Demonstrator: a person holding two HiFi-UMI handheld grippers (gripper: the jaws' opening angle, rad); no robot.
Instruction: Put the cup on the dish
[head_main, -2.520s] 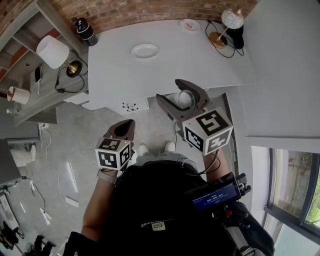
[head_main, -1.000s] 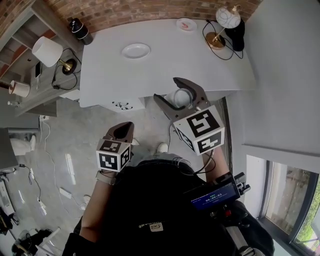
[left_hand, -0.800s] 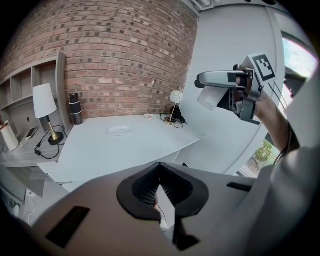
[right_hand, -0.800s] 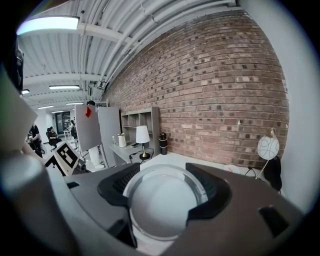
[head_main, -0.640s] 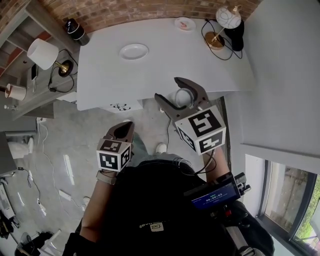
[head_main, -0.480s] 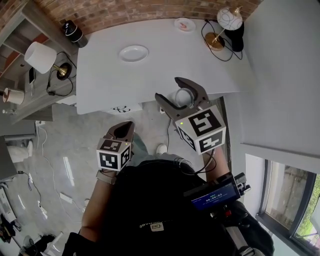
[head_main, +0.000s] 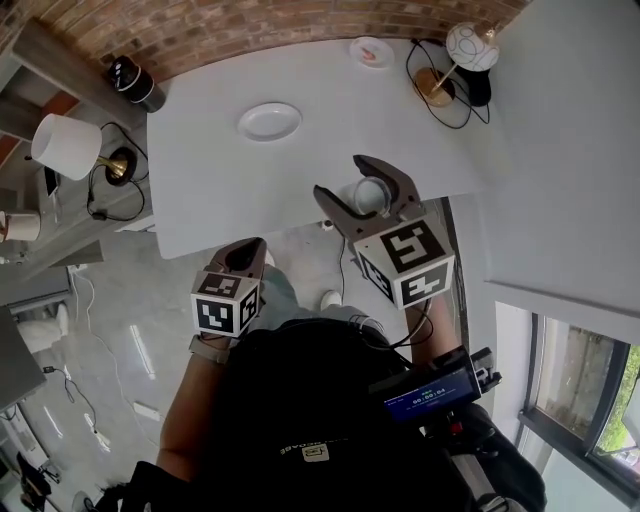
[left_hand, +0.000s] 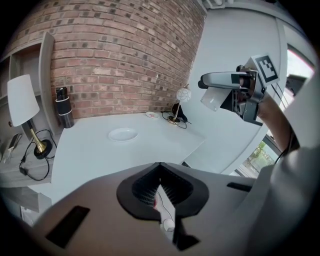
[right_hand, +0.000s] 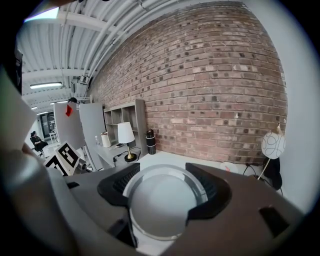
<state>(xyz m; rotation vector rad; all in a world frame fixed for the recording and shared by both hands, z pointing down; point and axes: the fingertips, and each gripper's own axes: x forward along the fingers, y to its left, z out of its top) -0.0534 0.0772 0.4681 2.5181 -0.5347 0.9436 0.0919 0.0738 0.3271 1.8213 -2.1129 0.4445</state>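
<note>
Carrying phase: right gripper (right_hand: 165, 176) clamps the clear cup (head_main: 368, 195) aloft, well apart from the white dish (head_main: 269, 121); left gripper (left_hand: 160, 167) pressed together, empty. Placement not yet done.

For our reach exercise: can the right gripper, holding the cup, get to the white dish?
Probably yes: the right gripper holds the cup over the table edge, with only bare tabletop before the dish.

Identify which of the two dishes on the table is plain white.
The larger plate, standing alone on the table, is plain white; the smaller dish at the far edge, beside the globe lamp, bears a reddish mark.
</note>
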